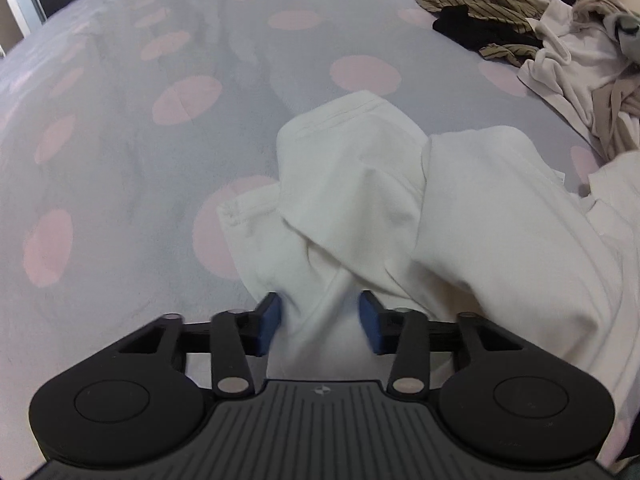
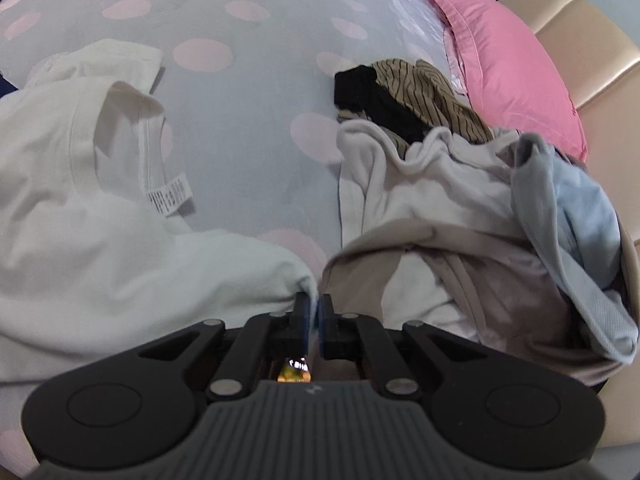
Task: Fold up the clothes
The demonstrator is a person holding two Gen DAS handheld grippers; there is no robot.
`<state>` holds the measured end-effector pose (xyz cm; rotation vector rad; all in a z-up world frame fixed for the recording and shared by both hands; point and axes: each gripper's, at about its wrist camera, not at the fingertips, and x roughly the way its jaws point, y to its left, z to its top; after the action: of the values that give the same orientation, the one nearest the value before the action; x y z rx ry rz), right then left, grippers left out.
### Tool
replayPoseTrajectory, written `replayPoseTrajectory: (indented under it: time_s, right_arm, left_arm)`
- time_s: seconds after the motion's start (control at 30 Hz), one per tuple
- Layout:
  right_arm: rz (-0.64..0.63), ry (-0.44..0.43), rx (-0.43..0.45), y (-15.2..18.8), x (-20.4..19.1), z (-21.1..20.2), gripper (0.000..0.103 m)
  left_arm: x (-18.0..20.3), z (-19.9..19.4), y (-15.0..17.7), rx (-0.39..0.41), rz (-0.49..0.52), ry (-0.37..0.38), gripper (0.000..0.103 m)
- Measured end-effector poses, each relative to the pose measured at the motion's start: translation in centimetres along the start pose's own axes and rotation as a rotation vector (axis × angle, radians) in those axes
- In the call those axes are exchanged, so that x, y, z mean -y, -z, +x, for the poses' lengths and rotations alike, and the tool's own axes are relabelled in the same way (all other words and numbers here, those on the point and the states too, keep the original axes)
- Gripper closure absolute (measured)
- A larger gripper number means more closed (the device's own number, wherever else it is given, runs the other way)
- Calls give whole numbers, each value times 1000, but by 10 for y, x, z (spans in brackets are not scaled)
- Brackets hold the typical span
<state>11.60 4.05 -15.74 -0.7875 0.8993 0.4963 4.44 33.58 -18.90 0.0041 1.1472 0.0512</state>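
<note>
White T-shirt (image 1: 460,216) spans between both: right gripper (image 2: 314,314) pinches its right edge; left gripper (image 1: 320,320), pads apart, straddles bunched cloth.

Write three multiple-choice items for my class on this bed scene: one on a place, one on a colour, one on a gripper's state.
1. Where does the care label sit?
A. inside the white T-shirt's neckline
B. on the pillow
C. on the striped garment

2. What colour is the pillow?
A. green
B. pink
C. black

3. How do the left hand-held gripper's jaws stand?
A. shut tight with nothing between
B. out of view
C. apart, with white cloth between

Answers:
1 A, the label hangs at the collar of the white T-shirt.
2 B, it lies pink beside the headboard.
3 C, the left hand-held gripper shows blue pads spread either side of the fabric.
</note>
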Motion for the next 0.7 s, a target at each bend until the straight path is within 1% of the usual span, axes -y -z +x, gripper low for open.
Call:
replayPoseTrajectory:
  time_s: [0.03, 0.07, 0.13, 0.2, 0.33, 0.47, 0.53, 0.6, 0.7]
  right_arm:
    - [-7, 2, 4, -2, -1, 0, 98]
    - [-12, 4, 8, -3, -3, -1, 98]
    - [-8, 5, 16, -5, -2, -4, 98]
    - [17, -1, 25, -7, 2, -7, 98]
    - [45, 6, 57, -9, 5, -18, 98]
    - [58, 21, 121, -16, 4, -34, 98]
    - [76, 19, 154, -21, 5, -44, 98]
    - [92, 19, 186, -27, 5, -54, 98]
    - [109, 41, 215, -33, 4, -66, 98]
  left_arm:
    - [3, -2, 0, 9, 13, 0, 97]
    - [6, -5, 0, 16, 14, -4, 99]
    - [8, -15, 0, 43, 12, -17, 99]
    - [3, -31, 0, 74, -16, -20, 99]
    - [-11, -75, 5, 144, -42, -51, 99]
    - [-31, -121, 14, 217, -87, -125, 99]
    - [-44, -144, 21, 244, -126, -172, 99]
    - [-61, -169, 35, 261, -175, -232, 99]
    - [-89, -208, 62, 275, -248, -326, 100]
